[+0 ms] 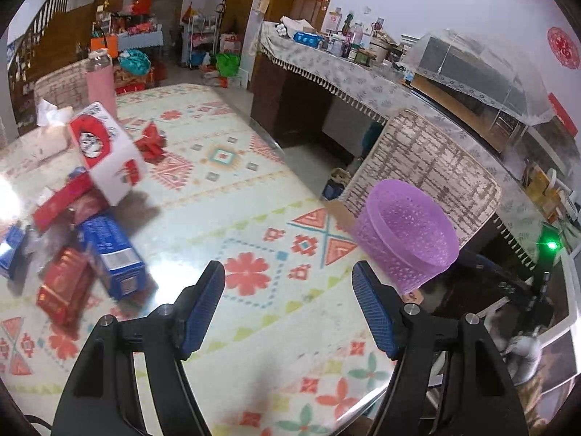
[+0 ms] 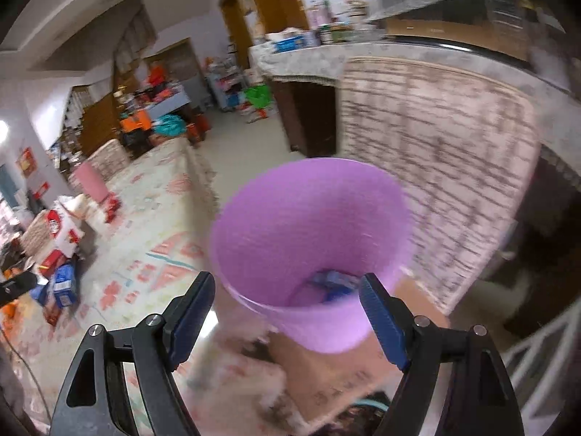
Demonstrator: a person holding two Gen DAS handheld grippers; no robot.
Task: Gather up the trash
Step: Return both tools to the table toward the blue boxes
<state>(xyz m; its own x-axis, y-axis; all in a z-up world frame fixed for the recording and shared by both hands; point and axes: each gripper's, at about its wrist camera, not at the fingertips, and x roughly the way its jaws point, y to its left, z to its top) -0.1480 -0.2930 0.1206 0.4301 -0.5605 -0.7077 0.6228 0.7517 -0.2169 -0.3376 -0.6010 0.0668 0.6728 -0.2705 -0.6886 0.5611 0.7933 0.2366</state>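
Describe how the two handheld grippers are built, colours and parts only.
Both look alike. The left gripper has two black angular plastic arms with cut-out slots and silver round pivot bolts, each tipped by a blue ribbed rubber pad. The right gripper shows the same black frame, silver bolts and blue ribbed pads. No cables or sleeves show.

One purple basket, one pink bottle
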